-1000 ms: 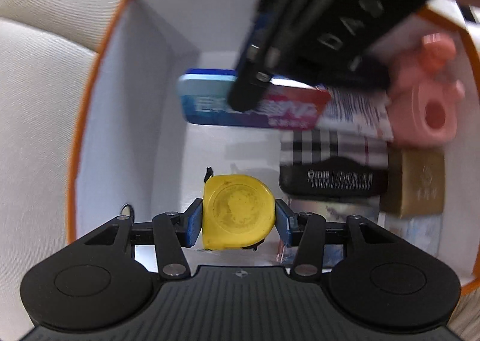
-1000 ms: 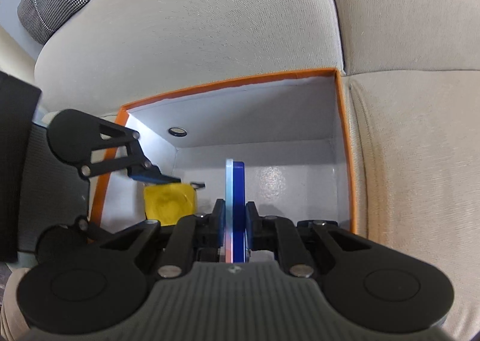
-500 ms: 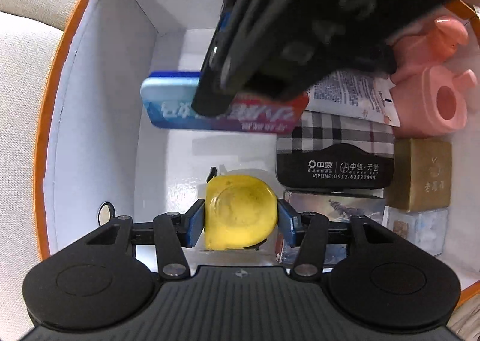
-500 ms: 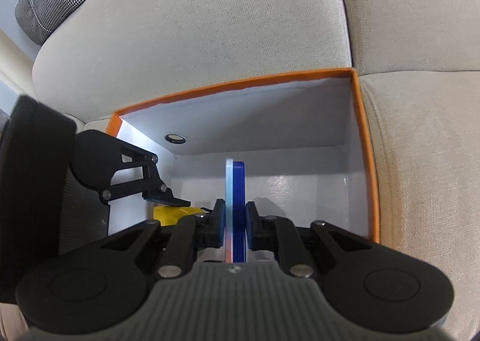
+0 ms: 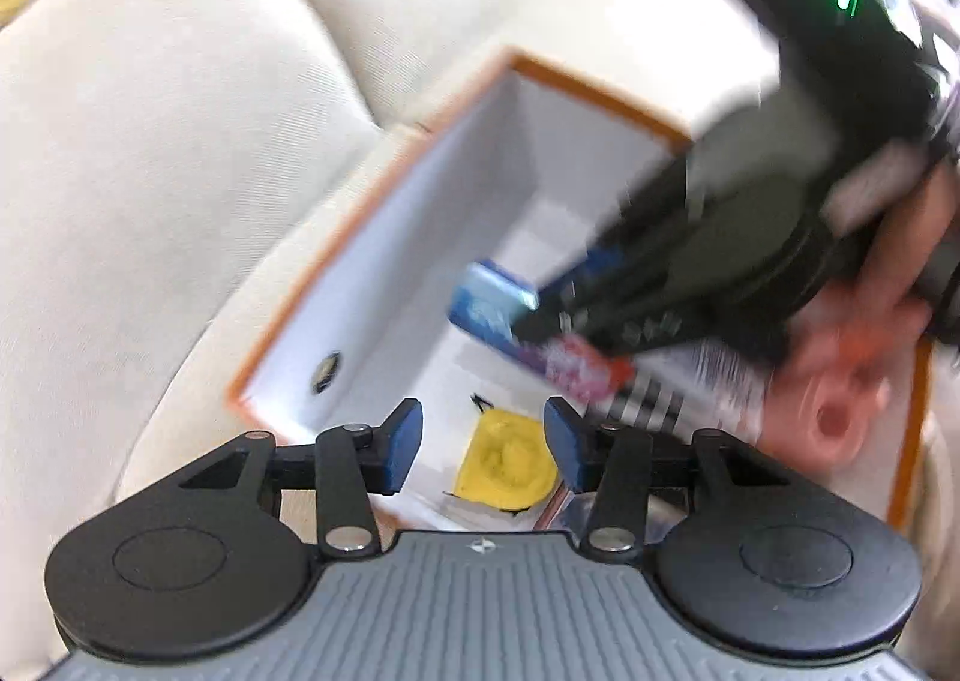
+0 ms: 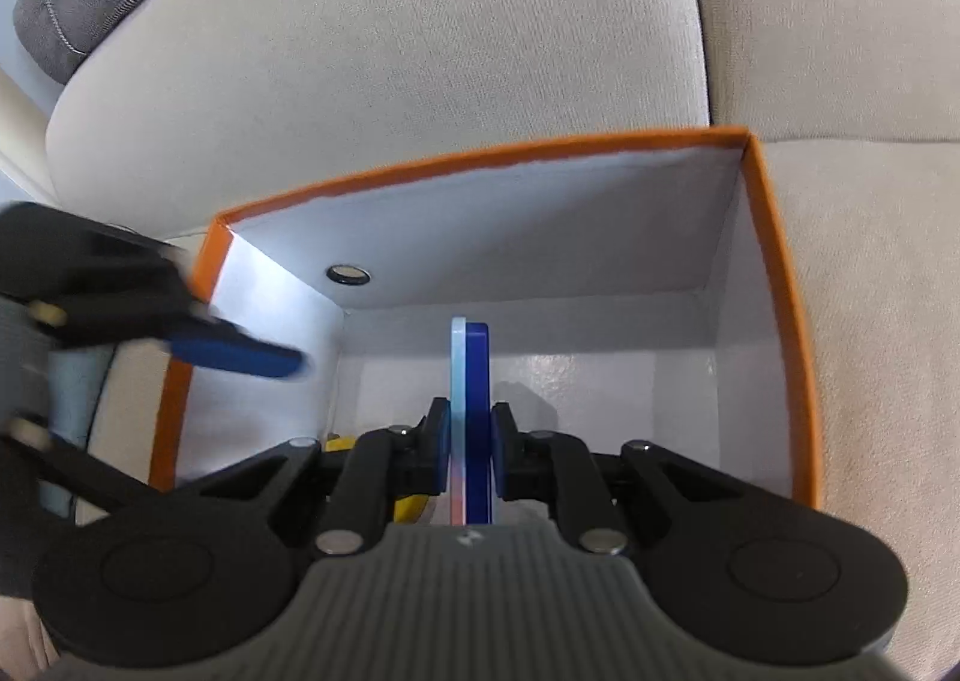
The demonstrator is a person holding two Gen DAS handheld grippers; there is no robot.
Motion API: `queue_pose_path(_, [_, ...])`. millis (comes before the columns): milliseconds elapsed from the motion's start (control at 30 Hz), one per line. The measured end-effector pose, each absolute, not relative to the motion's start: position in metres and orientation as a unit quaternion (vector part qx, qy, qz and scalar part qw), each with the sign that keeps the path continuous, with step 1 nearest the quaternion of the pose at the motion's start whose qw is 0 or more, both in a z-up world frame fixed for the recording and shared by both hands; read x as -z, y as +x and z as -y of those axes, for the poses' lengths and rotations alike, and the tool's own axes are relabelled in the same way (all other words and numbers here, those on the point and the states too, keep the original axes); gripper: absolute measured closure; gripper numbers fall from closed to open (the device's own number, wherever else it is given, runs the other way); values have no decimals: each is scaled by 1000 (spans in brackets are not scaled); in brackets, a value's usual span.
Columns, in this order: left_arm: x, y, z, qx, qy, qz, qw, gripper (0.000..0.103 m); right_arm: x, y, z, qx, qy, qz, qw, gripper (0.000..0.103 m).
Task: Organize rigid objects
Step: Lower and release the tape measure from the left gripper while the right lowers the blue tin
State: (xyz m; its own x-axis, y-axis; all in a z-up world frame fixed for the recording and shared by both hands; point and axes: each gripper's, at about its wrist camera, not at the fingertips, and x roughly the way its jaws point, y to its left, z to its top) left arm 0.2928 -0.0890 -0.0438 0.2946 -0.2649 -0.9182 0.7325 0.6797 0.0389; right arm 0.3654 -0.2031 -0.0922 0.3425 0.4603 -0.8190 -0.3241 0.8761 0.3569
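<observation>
From the left wrist camera, the left gripper [image 5: 483, 450] hung above the near end of an orange-rimmed box [image 5: 594, 87] with white inner walls, which sat on pale sofa cushions [image 5: 150, 141]. Its blue-padded jaws were apart and closing, with nothing pressed between the pads; the yellow tape measure [image 5: 504, 465] lay on the box floor below the gap, free of both pads. Further in, the right gripper [image 5: 540, 315], badly blurred, reached down into the box gripping a flat blue tin [image 5: 489, 309] whose far end shaded to red. To the right, a pink plastic item [image 5: 834, 417] and a checked case [image 5: 654, 405] lay in the box, both too smeared to make out in detail. From the right wrist camera, the right gripper [image 6: 471, 438] had its jaws clamped on the thin blue tin [image 6: 471, 375], which stood on edge and rose upright between the pads, over the white floor of the box [image 6: 480, 159]. A round metal eyelet [image 6: 348, 274] showed in the far wall. At the left edge the left gripper [image 6: 234, 354] appeared blurred, one blue pad over the box's left wall. A sliver of yellow tape measure [image 6: 342, 443] peeked out behind the linkage.
</observation>
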Motion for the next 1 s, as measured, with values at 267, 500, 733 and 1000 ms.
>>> queue_pose_path(267, [38, 274, 49, 214, 70, -469, 854, 48, 107, 369, 185, -240, 77, -532, 808, 89])
queue_pose_path(500, [33, 270, 26, 168, 1, -481, 860, 49, 108, 372, 184, -245, 101, -543, 796, 89])
queue_pose_path(733, [50, 255, 7, 126, -91, -490, 858, 50, 117, 372, 188, -224, 57, -562, 794, 78])
queue_pose_path(1000, [39, 237, -12, 109, -127, -491, 855, 50, 122, 367, 189, -213, 22, -566, 796, 76])
